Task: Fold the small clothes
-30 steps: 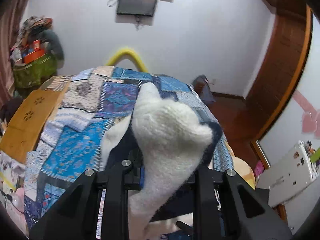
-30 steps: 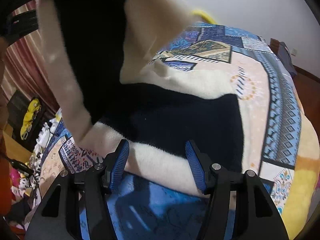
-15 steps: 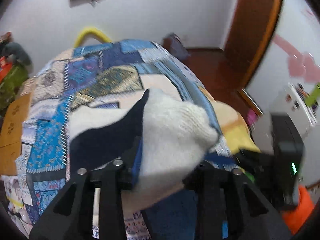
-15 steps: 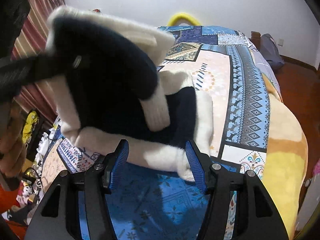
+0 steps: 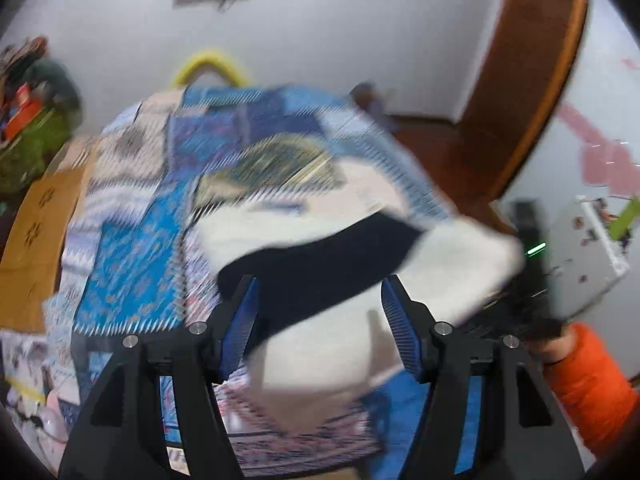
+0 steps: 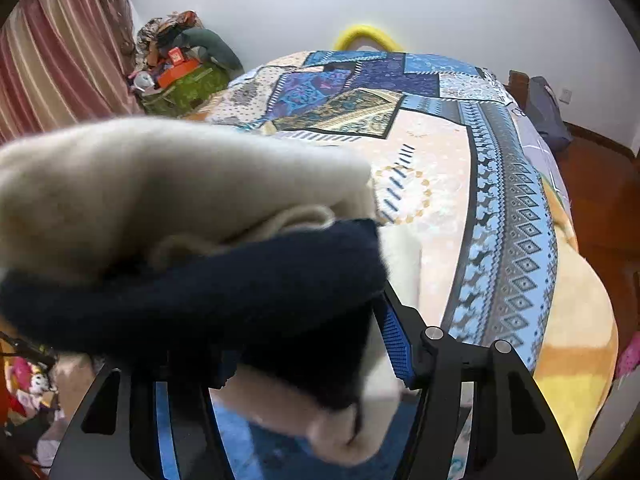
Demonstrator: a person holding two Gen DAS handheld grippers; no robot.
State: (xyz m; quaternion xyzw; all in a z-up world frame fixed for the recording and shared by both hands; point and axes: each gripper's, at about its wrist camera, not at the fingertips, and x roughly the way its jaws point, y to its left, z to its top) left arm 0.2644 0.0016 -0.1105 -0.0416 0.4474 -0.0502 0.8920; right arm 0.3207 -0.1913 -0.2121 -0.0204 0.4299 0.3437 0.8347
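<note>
A cream and navy knitted sweater (image 5: 460,272) lies partly folded on the patchwork quilt (image 5: 132,264). The blurred left wrist view shows my left gripper (image 5: 320,284) just above it. Its jaws are opening, and the navy band lies between the blue pads (image 5: 400,328) without being pinched. In the right wrist view, a folded cream and navy layer of the sweater (image 6: 180,200) drapes over my right gripper (image 6: 314,292). The cloth hides its left finger and fills the gap beside the blue pad of the right finger (image 6: 394,340). Those jaws stand apart.
The quilt (image 6: 440,184) covers a bed that drops off on the right to a wooden floor with a dark bag (image 6: 548,112). A green basket of clutter (image 6: 184,84) and a curtain (image 6: 60,60) stand at the left. An orange sleeve (image 5: 592,392) is at lower right.
My left gripper carried the folded half of the sweater down and over, then its jaws spread off the cloth. That layer now covers the right gripper, which has shifted sideways at the same width.
</note>
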